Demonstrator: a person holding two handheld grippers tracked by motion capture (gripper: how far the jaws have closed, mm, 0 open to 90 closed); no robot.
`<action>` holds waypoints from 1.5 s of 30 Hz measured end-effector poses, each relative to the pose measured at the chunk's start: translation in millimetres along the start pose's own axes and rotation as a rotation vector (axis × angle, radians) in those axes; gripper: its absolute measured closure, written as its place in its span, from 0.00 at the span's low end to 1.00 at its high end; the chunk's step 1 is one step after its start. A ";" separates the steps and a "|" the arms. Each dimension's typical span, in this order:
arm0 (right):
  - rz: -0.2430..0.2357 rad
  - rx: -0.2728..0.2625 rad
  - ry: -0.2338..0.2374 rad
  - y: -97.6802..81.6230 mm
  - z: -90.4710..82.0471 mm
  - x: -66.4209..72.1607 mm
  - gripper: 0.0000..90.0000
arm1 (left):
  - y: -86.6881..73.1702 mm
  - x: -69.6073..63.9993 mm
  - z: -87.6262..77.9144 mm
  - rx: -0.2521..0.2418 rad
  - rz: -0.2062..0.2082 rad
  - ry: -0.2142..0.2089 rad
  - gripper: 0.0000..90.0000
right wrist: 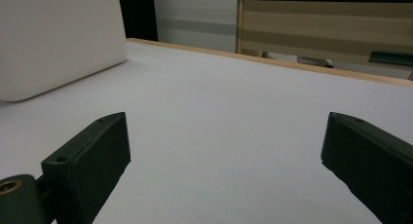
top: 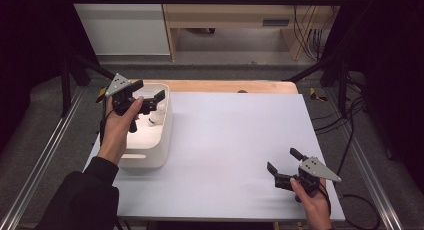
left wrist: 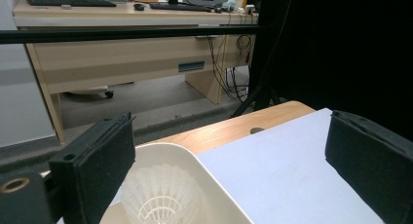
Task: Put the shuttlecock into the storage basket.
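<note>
I held the left tool [top: 152, 99] wide over the white plastic bin [top: 166, 140] at ten o'clock, reaching for the white feathered shuttlecock [left wrist: 158, 195] inside; next I judged descent and closing. Right tool [top: 282, 165] idled wide at five o'clock.

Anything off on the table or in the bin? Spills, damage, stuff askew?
Nothing stands out. The white bin sits square at the table's left edge with a shuttlecock inside, seemingly intact. The left tool hovers open over the bin; the right tool is open above the bare white mat.
</note>
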State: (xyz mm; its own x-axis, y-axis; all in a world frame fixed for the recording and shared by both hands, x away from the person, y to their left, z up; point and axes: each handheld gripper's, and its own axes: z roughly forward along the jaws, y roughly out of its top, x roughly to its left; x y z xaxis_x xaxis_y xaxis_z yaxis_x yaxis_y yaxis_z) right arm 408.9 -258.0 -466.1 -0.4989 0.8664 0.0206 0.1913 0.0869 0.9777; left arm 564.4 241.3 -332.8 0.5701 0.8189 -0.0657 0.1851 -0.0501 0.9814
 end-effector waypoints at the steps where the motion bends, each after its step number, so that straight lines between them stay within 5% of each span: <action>1: -0.001 0.000 0.000 0.0 0.0 0.0 0.04 | 0.2 -1.0 0.0 -0.001 0.003 -0.001 0.04; 45: 0.001 0.001 -0.001 0.0 0.1 0.4 0.04 | 6.6 -38.6 1.9 -0.031 0.055 -0.103 0.02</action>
State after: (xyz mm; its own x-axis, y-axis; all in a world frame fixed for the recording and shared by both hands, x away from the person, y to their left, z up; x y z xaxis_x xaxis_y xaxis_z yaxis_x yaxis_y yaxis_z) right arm 408.8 -257.6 -466.1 -0.4977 0.8671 0.0209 0.1922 0.0867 0.9775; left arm 545.1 208.3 -324.1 0.6581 0.7524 -0.0280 0.1276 -0.0748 0.9890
